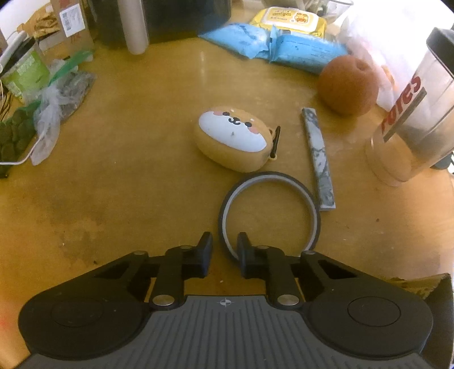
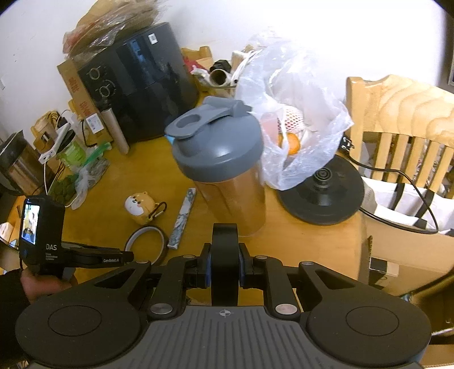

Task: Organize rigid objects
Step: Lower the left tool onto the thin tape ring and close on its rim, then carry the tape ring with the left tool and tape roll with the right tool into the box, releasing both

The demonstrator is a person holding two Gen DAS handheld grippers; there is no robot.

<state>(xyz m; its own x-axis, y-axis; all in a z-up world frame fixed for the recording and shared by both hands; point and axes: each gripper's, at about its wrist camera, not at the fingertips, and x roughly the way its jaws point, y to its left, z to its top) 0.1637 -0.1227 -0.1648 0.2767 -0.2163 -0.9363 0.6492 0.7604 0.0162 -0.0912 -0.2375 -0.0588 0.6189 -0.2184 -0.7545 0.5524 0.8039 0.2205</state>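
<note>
Clear plastic bag holding oranges, lidded shaker bottle alongside

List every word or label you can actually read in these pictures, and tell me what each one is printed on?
"DAS": on the left gripper, by its small screen.
"GenRobot.AI", tiny and uncertain: along that gripper's side.
"ores", red, start cut off: on the clear shaker cup.
Yellow wipes pack, barcode sticker, cardboard box red characters: too blurred to read.
</note>
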